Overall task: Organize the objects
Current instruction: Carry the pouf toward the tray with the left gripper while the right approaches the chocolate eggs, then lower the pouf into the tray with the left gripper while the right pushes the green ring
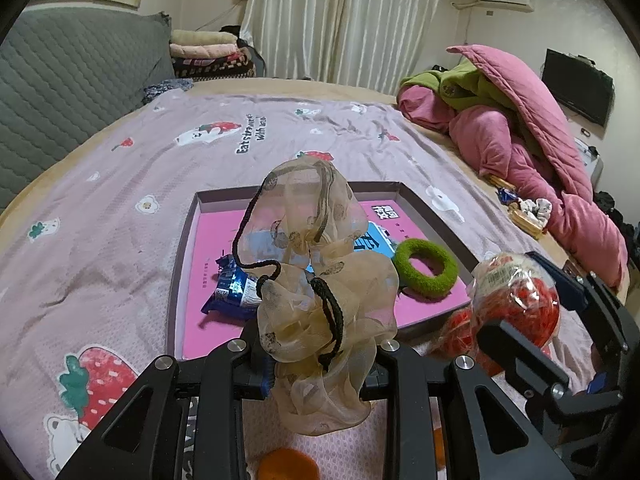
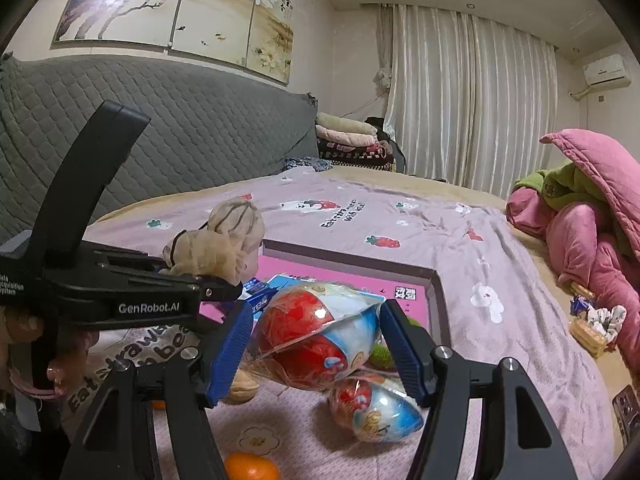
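Note:
My left gripper (image 1: 316, 364) is shut on a sheer beige scrunchie (image 1: 320, 264) with black hair ties looped through it, held up over the near edge of the shallow tray (image 1: 184, 248). The tray has a pink floor and holds a blue snack packet (image 1: 232, 292) and a green fuzzy ring (image 1: 425, 267). My right gripper (image 2: 316, 344) is shut on a red and blue egg toy (image 2: 312, 328) in clear wrap, just right of the tray's near corner. A second wrapped egg (image 2: 376, 412) sits below it on the bed. In the right wrist view the left gripper (image 2: 224, 288) carries the scrunchie (image 2: 224, 240).
An orange (image 2: 250, 466) lies on the strawberry-print bedspread close to me. Pink and green quilts (image 1: 540, 148) are heaped at the right, with a small pile of oddments (image 1: 524, 212) beside them. A grey quilted headboard (image 1: 72, 80) runs along the left.

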A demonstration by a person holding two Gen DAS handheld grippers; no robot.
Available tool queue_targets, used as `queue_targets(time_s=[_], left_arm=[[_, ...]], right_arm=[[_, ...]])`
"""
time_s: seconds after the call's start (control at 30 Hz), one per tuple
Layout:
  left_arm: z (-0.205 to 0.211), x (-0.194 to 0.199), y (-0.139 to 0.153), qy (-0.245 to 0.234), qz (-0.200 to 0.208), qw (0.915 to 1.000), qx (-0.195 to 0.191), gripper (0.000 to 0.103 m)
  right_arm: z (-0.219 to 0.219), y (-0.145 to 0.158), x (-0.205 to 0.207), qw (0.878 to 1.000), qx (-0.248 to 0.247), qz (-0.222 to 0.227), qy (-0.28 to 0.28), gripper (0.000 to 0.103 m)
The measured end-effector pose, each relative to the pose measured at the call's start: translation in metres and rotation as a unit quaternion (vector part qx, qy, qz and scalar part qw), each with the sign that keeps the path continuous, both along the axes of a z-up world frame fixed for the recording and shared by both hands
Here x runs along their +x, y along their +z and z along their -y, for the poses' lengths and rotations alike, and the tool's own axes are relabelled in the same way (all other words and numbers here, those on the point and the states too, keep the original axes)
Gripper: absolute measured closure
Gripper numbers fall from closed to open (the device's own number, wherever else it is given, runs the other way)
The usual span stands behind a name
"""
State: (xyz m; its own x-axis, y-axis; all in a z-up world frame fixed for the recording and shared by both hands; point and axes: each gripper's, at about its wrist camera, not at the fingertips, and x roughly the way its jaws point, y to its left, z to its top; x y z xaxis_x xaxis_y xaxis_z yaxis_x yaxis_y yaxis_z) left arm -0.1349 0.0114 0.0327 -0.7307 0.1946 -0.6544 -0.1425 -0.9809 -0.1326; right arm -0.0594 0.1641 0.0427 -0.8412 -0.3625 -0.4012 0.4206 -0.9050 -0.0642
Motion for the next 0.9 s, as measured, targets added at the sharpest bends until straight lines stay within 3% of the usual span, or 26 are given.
queue_targets(time_s=[0.37,0.53,0.9], left_arm=[[-0.004,-0.011,-0.012,0.001,0.010,0.9999,-0.011,0.074],[0.000,-0.016,-0.014,0.009,0.014,0.9998,-0.007,0.074],[0.001,-0.024,-0.019,0.011,0.021,0.9997,-0.008,0.074]], right_arm=[[-0.003,0.001,-0.011,1.000,-0.001,0.005,-0.003,0.037],[-0.002,-0.002,-0.020,1.000,0.003,0.018,0.004,0.048],[0.002,-0.009,-0.037,0.999,0.015,0.031,0.009,0.048]])
